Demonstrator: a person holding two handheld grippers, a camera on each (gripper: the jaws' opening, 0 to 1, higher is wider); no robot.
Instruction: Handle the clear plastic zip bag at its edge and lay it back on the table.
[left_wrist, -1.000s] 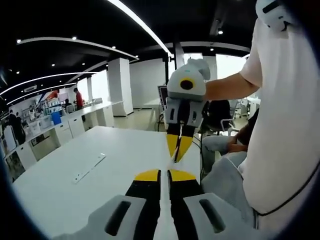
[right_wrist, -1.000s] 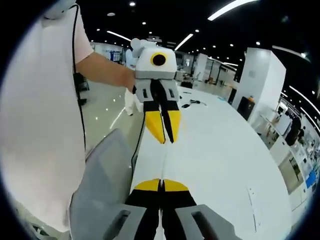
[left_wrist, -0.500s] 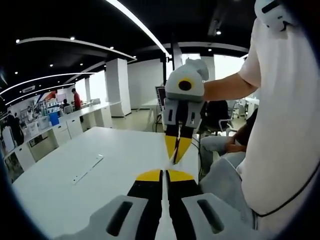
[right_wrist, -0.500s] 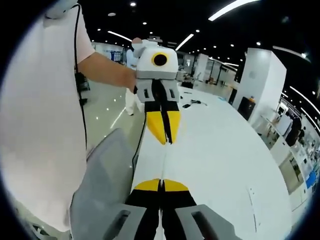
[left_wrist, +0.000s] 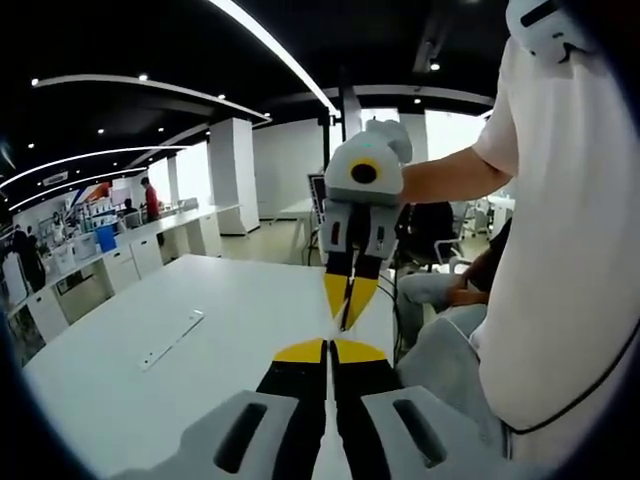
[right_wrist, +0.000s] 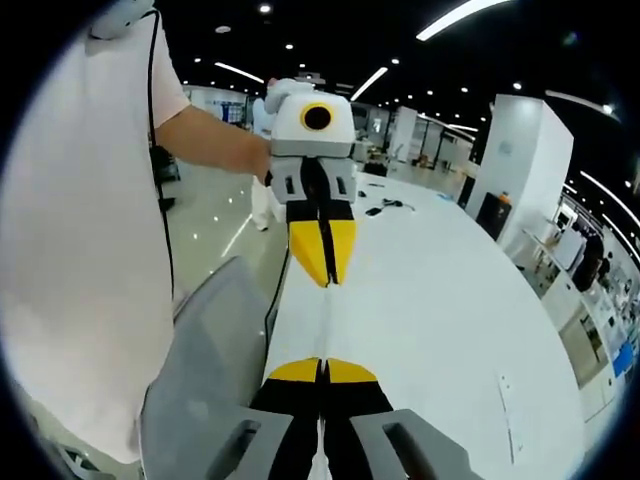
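The clear plastic zip bag (right_wrist: 323, 335) looks stretched edge-on betw the 2 grippers above the white table (right_wrist: 440, 310); hard to see tbh. Left gripper (left_wrist: 330, 347) and right gripper (right_wrist: 322, 365) both pinched closed on its ends. Prob v light, floppy, slippery, so grip the edge.

The two grippers face each other above the near edge of the bench (left_wrist: 200, 300), the left gripper (left_wrist: 329, 352) low and the right gripper (left_wrist: 347, 300) just beyond it. The person's torso (left_wrist: 570, 250) stands beside them off the bench edge. A flat strip (left_wrist: 172, 338) lies farther out on the bench.
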